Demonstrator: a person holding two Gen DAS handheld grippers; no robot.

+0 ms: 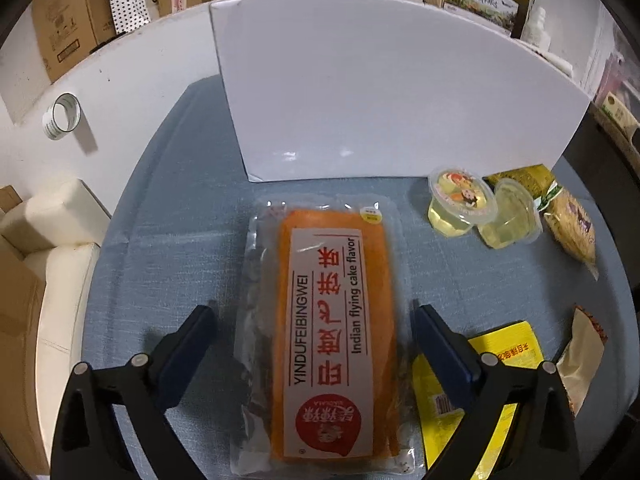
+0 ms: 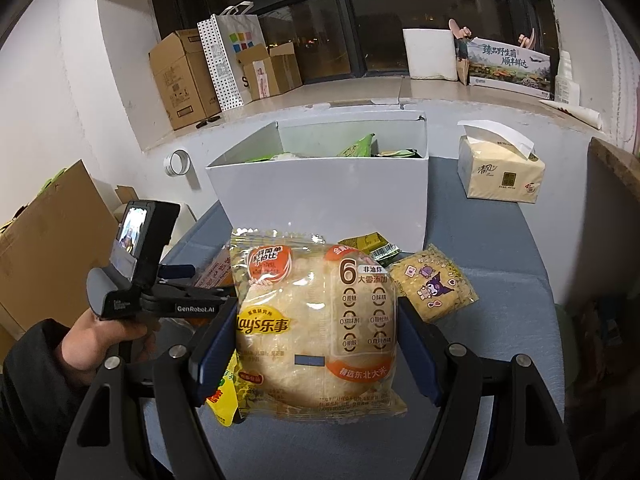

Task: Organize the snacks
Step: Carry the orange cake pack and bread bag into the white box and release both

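The left gripper hangs over the blue-covered bench with its jaws spread wide on either side of the long orange flying-cake packet in clear wrap, which lies flat at the centre of the frame; whether the pads touch it I cannot tell; above it stands the white cardboard box, and at right sit two clear jelly cups just beside a purple-printed noodle packet; a yellow foil pouch lies lower right. The right gripper has its jaws pressed against both sides of the round Lay's rice-cracker bag (centre of frame); the white box, snacks inside, stands behind; a tissue pack sits upper right.
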